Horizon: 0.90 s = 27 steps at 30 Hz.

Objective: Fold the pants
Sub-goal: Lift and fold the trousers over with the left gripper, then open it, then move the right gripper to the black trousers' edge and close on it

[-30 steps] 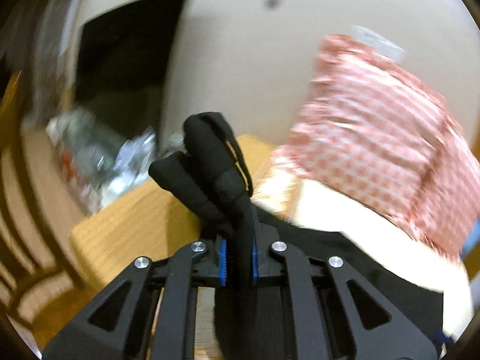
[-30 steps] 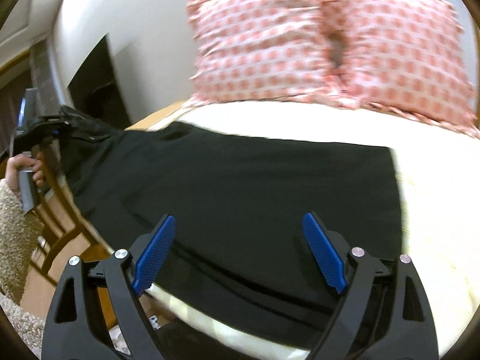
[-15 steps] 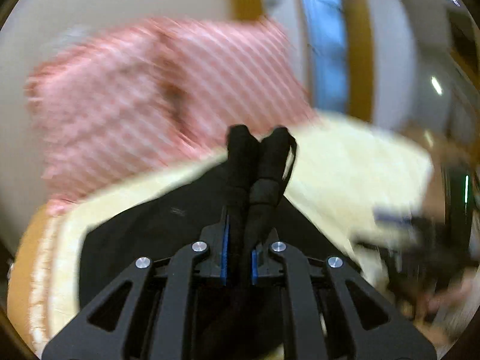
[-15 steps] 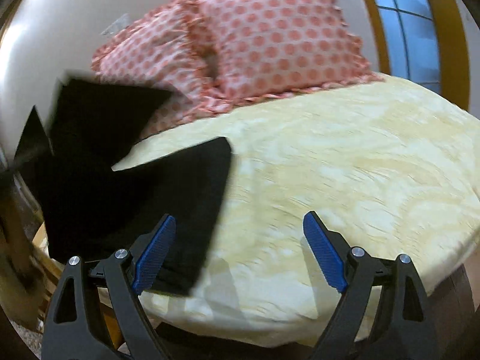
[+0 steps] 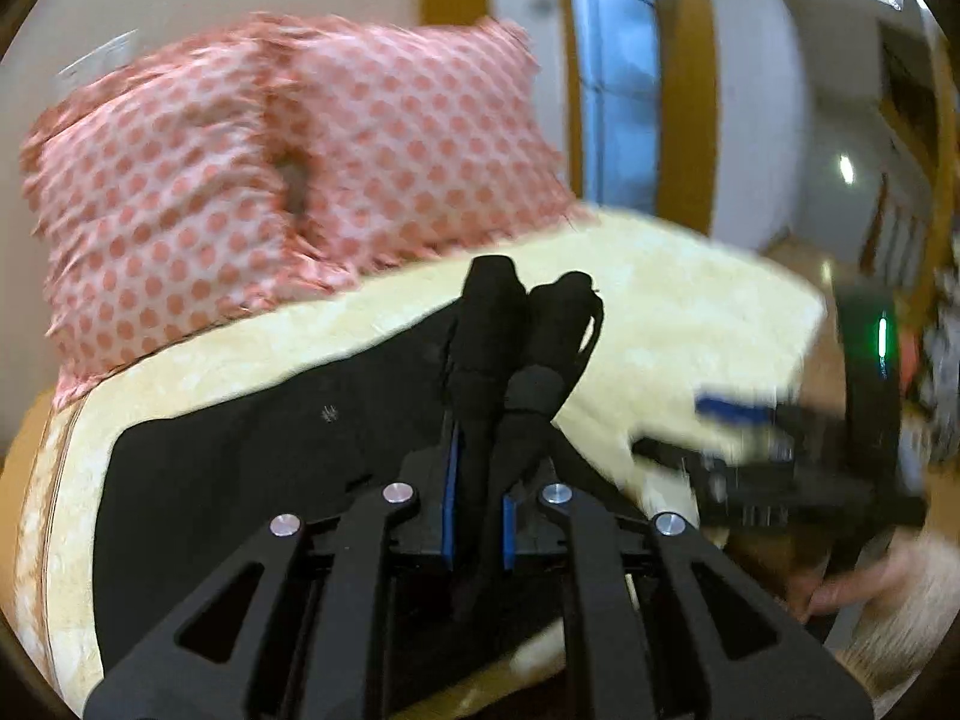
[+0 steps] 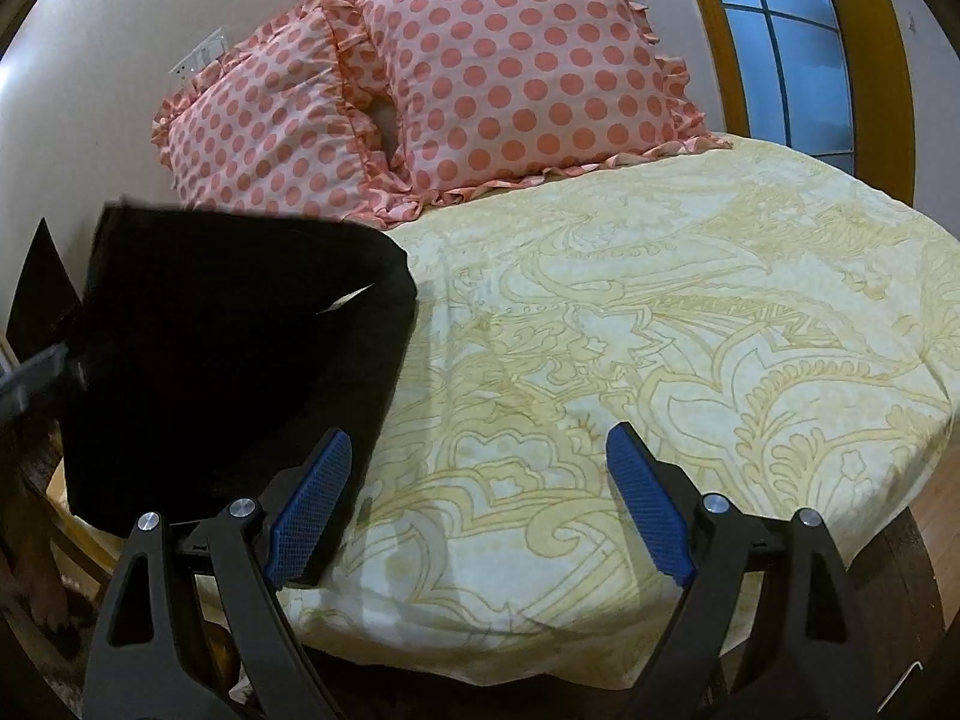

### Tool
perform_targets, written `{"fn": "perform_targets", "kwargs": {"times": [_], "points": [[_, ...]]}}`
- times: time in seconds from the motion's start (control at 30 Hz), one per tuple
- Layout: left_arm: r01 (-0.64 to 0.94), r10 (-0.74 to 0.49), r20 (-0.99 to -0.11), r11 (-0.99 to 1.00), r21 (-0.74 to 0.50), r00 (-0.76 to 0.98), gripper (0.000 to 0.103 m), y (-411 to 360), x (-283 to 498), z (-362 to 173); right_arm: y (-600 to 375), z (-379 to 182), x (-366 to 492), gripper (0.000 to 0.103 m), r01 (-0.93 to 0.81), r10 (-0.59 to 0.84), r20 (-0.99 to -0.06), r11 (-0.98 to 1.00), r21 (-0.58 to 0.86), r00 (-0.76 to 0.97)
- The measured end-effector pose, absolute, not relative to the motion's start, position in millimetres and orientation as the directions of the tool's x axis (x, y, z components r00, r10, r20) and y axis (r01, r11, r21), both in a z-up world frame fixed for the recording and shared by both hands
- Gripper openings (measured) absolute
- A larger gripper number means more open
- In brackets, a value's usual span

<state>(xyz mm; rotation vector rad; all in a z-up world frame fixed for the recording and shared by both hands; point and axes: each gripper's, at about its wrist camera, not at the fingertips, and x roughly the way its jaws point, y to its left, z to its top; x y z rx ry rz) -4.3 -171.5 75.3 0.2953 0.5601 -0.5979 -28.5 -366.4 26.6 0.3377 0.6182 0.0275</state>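
The black pants [image 5: 240, 480] lie on the yellow patterned bed [image 5: 660, 300]. My left gripper [image 5: 478, 492] is shut on a bunched end of them, and two rolls of black cloth [image 5: 516, 324] stick up past its blue pads. In the right wrist view the pants [image 6: 228, 360] fill the left side, their upper layer lifted and doubled over the lower one. My right gripper [image 6: 480, 498] stands open over the bare sheet beside the pants' edge, nothing between its fingers. It also shows blurred at the right of the left wrist view, right gripper [image 5: 738, 420].
Two pink polka-dot pillows [image 6: 480, 72] lean on the wall at the head of the bed. The yellow sheet [image 6: 690, 330] stretches to the right. A window [image 6: 780, 42] is behind. A person's hand [image 5: 840, 594] holds the right gripper's handle. Wooden furniture stands left of the bed.
My left gripper has swung the held pants end from beyond the bed's left side to over the bed, doubling the pants. The right gripper's view has turned right, off the pants onto the sheet.
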Motion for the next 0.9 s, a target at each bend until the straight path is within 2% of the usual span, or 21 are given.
{"fn": "perform_targets", "kwargs": {"times": [0.1, 0.2, 0.27, 0.3, 0.33, 0.4, 0.43, 0.47, 0.53, 0.57, 0.67, 0.83, 0.9], "points": [[0.642, -0.439, -0.665, 0.762, 0.081, 0.605, 0.014, -178.7, -3.6, 38.1, -371.8, 28.1, -31.0, 0.089, 0.099, 0.101, -0.561, 0.944, 0.315, 0.822], [0.644, -0.411, -0.627, 0.74, 0.195, 0.662, 0.022, -181.4, -20.3, 32.6, -377.8, 33.3, -30.3, 0.089, 0.121, 0.077, -0.556, 0.943, 0.311, 0.828], [0.672, -0.456, -0.616, 0.721, 0.168, 0.642, 0.043, -168.9, -28.2, 40.8, -381.2, 43.0, -29.4, 0.089, 0.12, 0.073, -0.529, 0.939, 0.323, 0.845], [0.698, -0.509, -0.607, 0.708, 0.11, 0.611, 0.069, -157.9, -32.5, 46.1, -381.2, 48.3, -29.6, 0.089, 0.111, 0.078, -0.511, 0.938, 0.328, 0.856], [0.712, -0.573, -0.567, 0.702, 0.033, 0.591, 0.085, -137.3, -36.8, 56.6, -379.4, 54.8, -29.5, 0.089, 0.093, 0.087, -0.49, 0.939, 0.33, 0.867], [0.69, -0.612, -0.496, 0.723, -0.035, 0.616, 0.089, -108.2, -39.4, 72.5, -367.5, 72.0, -27.6, 0.089, 0.03, 0.118, -0.441, 0.949, 0.315, 0.89], [0.666, -0.613, -0.462, 0.744, -0.063, 0.641, 0.095, -92.5, -36.9, 79.8, -359.8, 79.2, -25.9, 0.089, -0.005, 0.139, -0.419, 0.952, 0.305, 0.897], [0.6, -0.576, -0.419, 0.795, -0.09, 0.701, 0.099, -70.7, -31.4, 87.3, -347.4, 86.5, -22.5, 0.089, -0.063, 0.184, -0.397, 0.953, 0.297, 0.899], [0.466, -0.468, -0.389, 0.878, -0.106, 0.794, 0.101, -45.0, -18.6, 90.6, -322.7, 90.7, -12.8, 0.092, -0.168, 0.279, -0.395, 0.941, 0.294, 0.875], [0.38, -0.388, -0.41, 0.919, -0.105, 0.825, 0.101, -33.4, -8.8, 87.9, -304.9, 89.1, -6.1, 0.092, -0.224, 0.33, -0.409, 0.932, 0.285, 0.851], [0.273, -0.292, -0.474, 0.956, -0.111, 0.831, 0.101, -17.1, 8.8, 75.9, -267.7, 80.6, 4.6, 0.092, -0.314, 0.396, -0.448, 0.916, 0.249, 0.801], [0.24, -0.256, -0.544, 0.965, -0.102, 0.799, 0.101, -7.0, 14.3, 50.9, -254.1, 59.0, 11.1, 0.093, -0.3, 0.403, -0.509, 0.914, 0.274, 0.761], [0.237, -0.247, -0.586, 0.967, -0.096, 0.772, 0.101, -8.2, 15.7, 37.9, -254.5, 41.6, 16.9, 0.095, -0.27, 0.391, -0.582, 0.919, 0.287, 0.713]]}}
